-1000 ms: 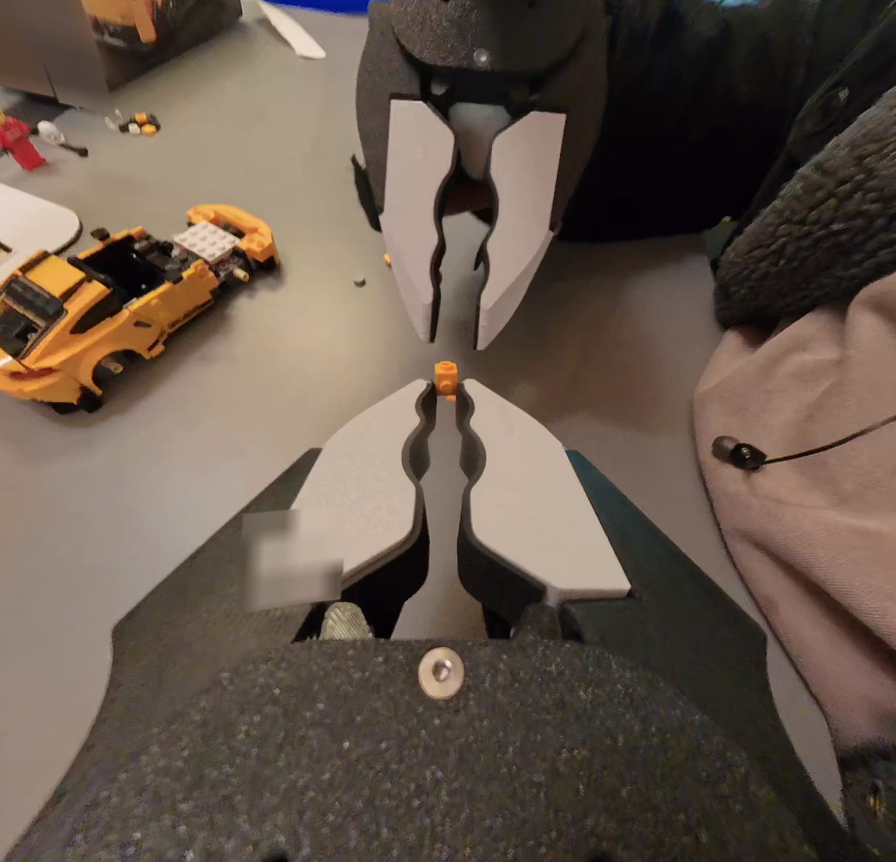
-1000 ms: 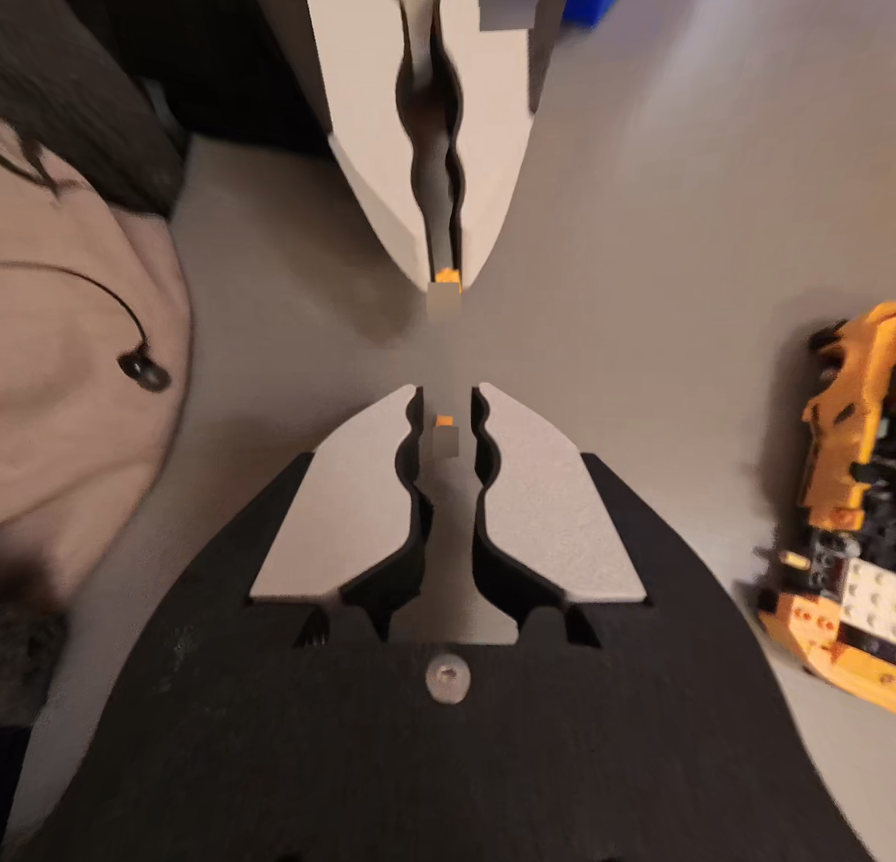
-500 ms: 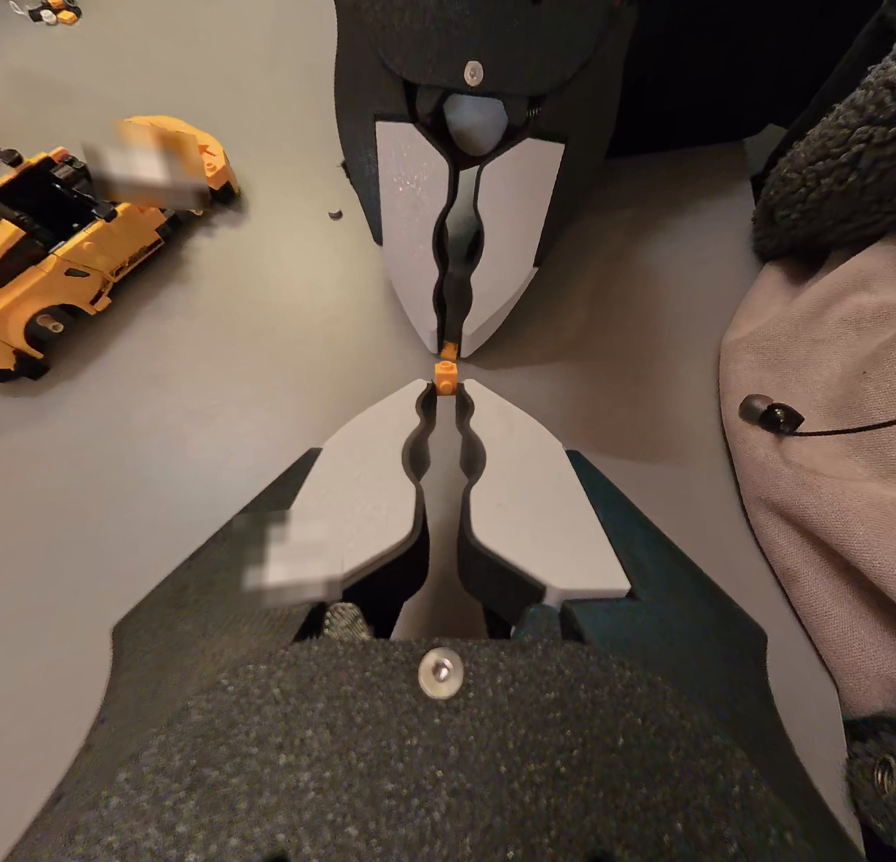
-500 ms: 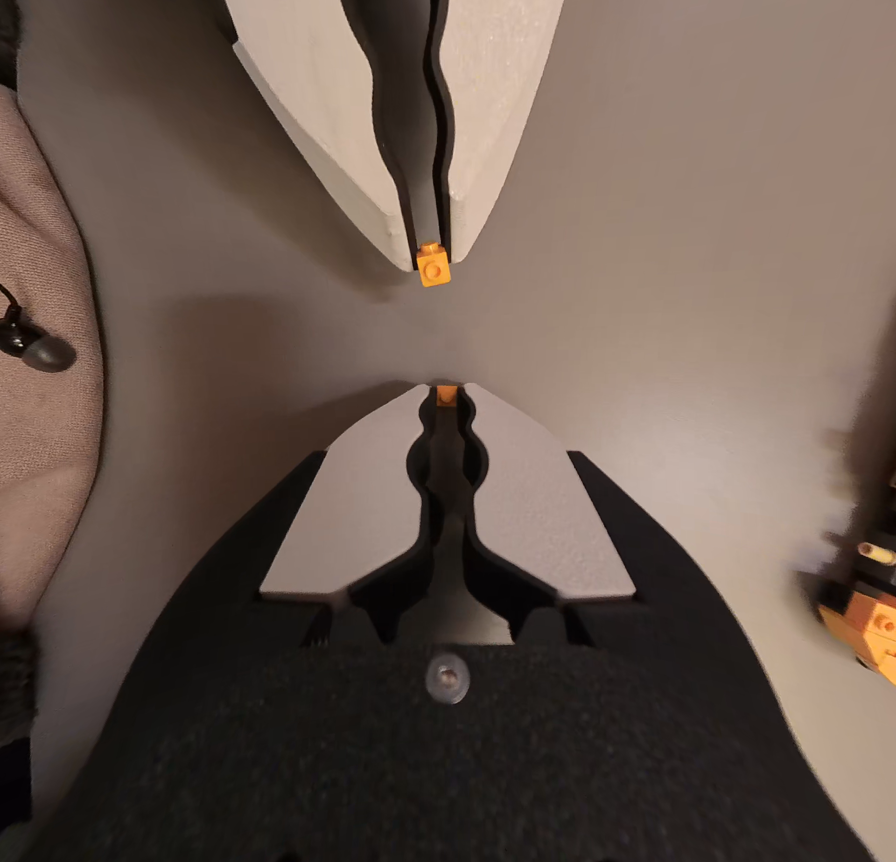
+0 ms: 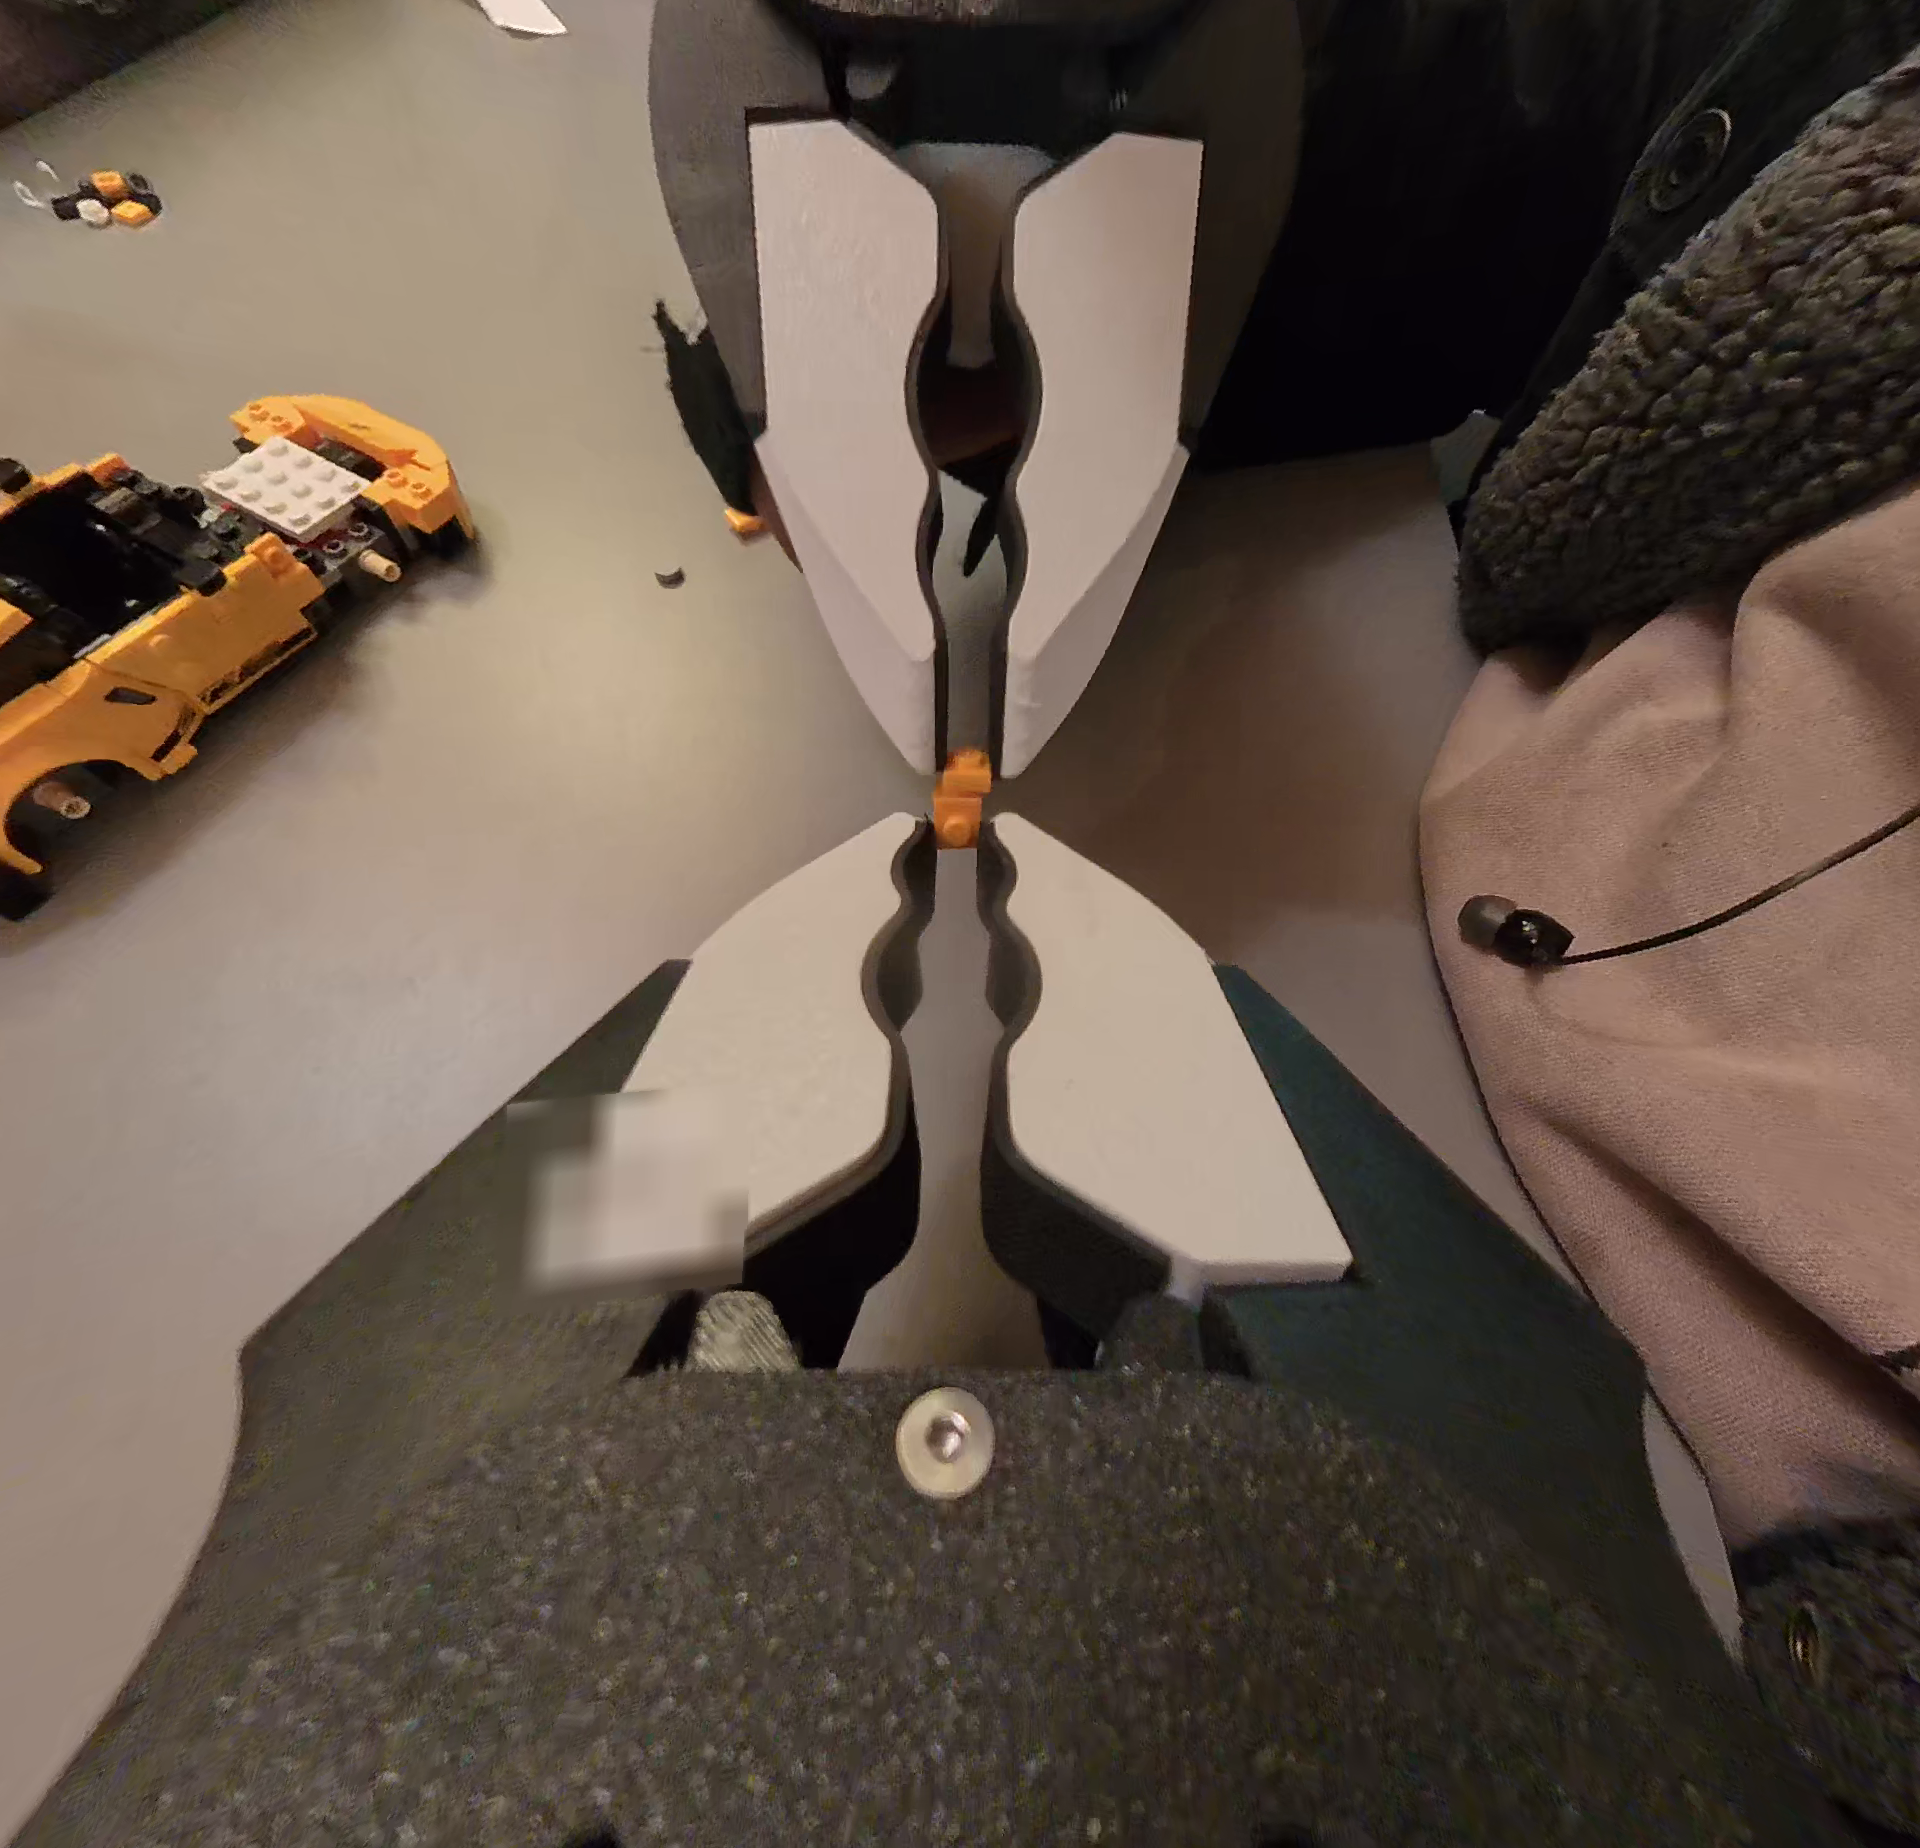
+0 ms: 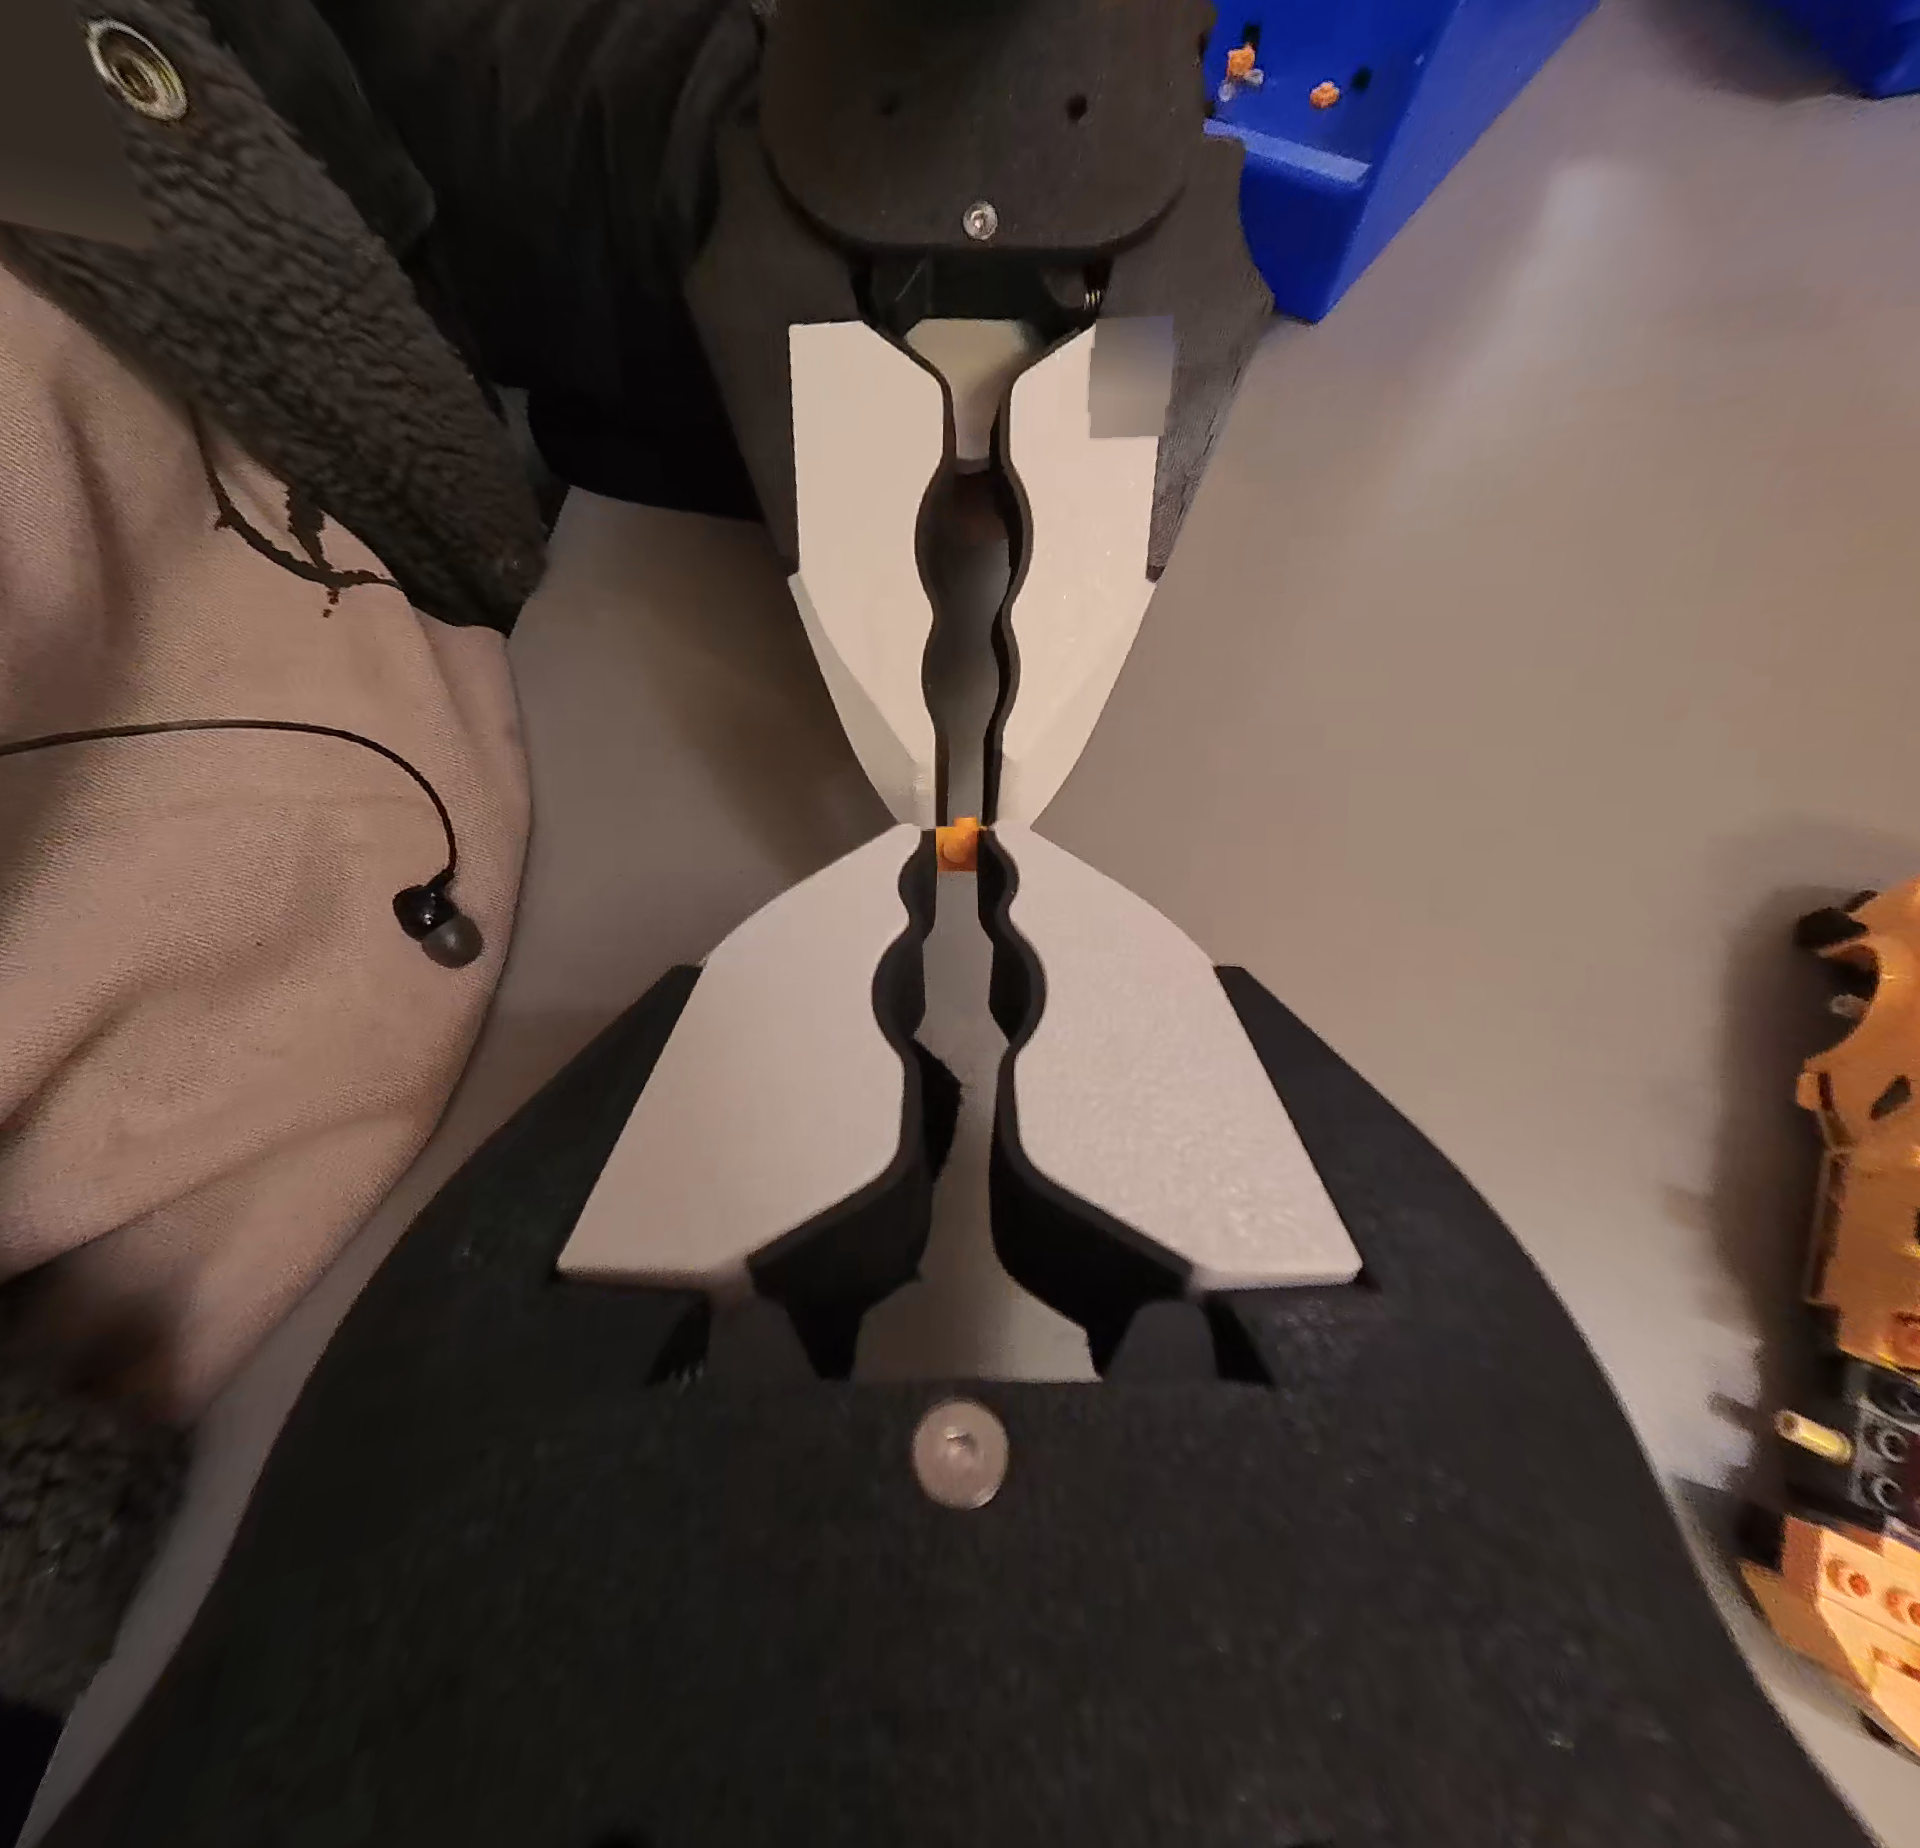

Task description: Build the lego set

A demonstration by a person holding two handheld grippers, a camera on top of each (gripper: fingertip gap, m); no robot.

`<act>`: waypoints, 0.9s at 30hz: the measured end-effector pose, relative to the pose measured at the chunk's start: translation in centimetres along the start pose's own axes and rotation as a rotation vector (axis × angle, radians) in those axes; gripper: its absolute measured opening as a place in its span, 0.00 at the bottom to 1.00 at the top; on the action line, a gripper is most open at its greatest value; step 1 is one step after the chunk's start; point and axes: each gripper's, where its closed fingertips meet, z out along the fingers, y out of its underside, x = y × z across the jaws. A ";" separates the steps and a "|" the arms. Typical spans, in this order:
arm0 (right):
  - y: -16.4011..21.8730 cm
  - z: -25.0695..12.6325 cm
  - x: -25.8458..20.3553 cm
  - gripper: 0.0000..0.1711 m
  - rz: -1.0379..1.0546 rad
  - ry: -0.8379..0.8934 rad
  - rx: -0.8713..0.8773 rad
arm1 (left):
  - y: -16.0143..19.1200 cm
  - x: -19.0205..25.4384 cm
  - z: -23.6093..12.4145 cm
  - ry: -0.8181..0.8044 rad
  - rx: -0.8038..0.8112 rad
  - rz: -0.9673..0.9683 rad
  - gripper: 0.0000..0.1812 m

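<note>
My left gripper (image 5: 957, 830) is shut on a small orange brick (image 5: 955, 824) at its fingertips, above the grey table. My right gripper (image 5: 968, 754) faces it tip to tip and is shut on a second small orange piece (image 5: 968, 765). The two pieces touch each other. In the right wrist view my right gripper (image 6: 958, 851) holds its orange piece (image 6: 956, 850) against the tips of the left gripper (image 6: 962, 809). The part-built orange and black Lego car (image 5: 197, 593) lies on the table to the left, apart from both grippers; it also shows in the right wrist view (image 6: 1860, 1227).
A person's beige and dark fleece clothing (image 5: 1683, 1019) with a black earbud (image 5: 1509, 932) lies close by. Blue bins (image 6: 1351, 125) stand behind. A few loose small pieces (image 5: 104, 204) and single bits (image 5: 744, 521) lie on the table. A box corner (image 5: 62, 1) is far left. The grippers are tip to tip, or close to it.
My right gripper closed on its orange piece and came toward the left gripper. The gap between the two orange pieces has closed and they now touch.
</note>
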 end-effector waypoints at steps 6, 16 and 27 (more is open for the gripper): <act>0.0 -0.1 -0.4 0.04 0.007 -0.025 -0.002 | -0.1 0.5 0.1 0.013 0.005 0.022 0.04; -1.9 -1.5 -1.2 0.04 0.014 -0.090 0.135 | -2.3 1.4 -0.9 0.089 0.150 -0.011 0.04; -3.8 -2.7 -1.7 0.04 0.040 -0.141 0.259 | -4.2 1.9 -2.1 0.113 0.271 -0.016 0.04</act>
